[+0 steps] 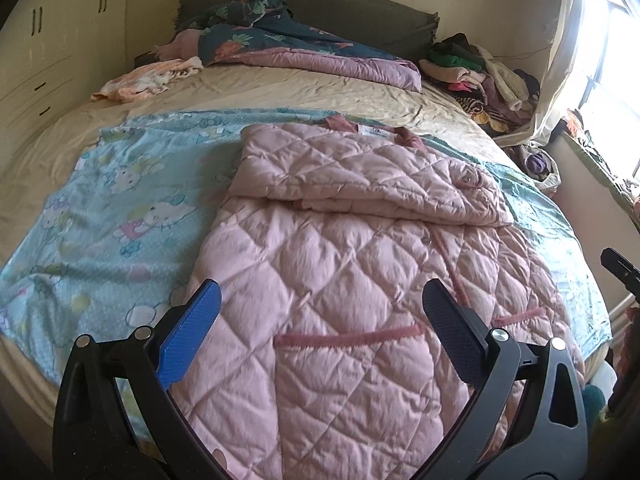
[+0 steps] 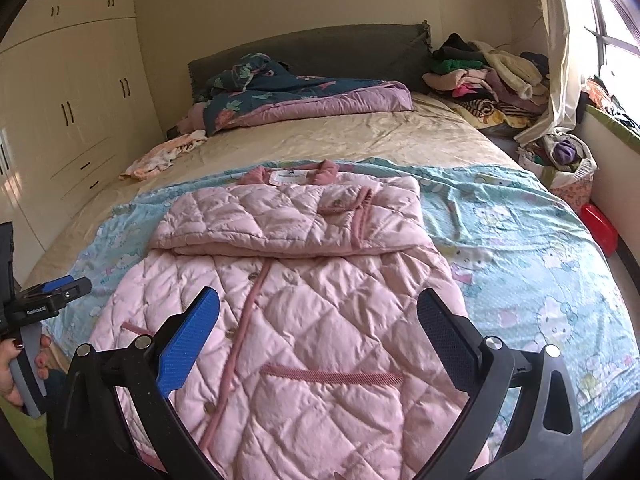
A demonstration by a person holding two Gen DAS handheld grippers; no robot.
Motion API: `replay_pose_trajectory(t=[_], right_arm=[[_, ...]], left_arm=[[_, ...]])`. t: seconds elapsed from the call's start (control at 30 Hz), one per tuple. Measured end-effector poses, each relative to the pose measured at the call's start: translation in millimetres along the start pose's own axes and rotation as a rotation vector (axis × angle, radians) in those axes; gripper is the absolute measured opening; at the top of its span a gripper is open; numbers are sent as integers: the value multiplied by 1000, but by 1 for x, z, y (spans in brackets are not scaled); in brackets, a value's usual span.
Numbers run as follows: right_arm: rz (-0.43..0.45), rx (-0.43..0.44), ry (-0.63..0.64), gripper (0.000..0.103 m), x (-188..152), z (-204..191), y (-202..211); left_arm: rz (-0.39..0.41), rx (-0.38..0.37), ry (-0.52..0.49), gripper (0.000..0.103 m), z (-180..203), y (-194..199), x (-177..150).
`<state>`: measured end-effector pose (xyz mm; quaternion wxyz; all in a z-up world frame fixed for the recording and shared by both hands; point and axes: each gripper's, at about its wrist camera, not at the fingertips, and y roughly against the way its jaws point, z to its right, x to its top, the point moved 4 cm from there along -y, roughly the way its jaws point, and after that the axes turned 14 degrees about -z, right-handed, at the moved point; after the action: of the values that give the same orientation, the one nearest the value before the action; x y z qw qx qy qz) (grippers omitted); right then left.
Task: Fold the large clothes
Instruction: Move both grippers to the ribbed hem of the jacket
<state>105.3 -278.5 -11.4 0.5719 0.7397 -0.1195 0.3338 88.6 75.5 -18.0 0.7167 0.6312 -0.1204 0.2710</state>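
The left gripper (image 2: 56, 300), at nine o'clock in the right wrist view, reads roughly "GenRobot.AI"; the coat's neck label (image 2: 289, 178) is too small to read.

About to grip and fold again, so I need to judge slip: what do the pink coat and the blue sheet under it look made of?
Pink coat: padded, diamond-quilted fabric with a slight satin sheen, probably synthetic and a bit slippery. Blue sheet: thin, matte printed woven cloth, cotton-like, lying flat with fine creases.

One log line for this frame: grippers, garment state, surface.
left gripper: open, empty | right gripper: open, empty | pink quilted coat: flat, sleeves folded across chest | blue cartoon sheet: under coat
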Motion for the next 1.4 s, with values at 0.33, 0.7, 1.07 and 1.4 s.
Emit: replay_pose_trajectory(t=[0.33, 0.7, 1.07, 1.4], right_arm=[[-20, -17, -28, 99, -23, 22, 7], [-49, -59, -77, 99, -48, 53, 9], [-66, -88, -94, 99, -67, 71, 10], [-106, -97, -90, 99, -84, 78, 6]], left_arm=[[-28, 29, 7, 95, -10, -5, -26], [-72, 63, 33, 95, -31, -16, -50], [-118, 98, 45, 95, -49, -25, -74], [-149, 112, 45, 95, -60, -29, -90]])
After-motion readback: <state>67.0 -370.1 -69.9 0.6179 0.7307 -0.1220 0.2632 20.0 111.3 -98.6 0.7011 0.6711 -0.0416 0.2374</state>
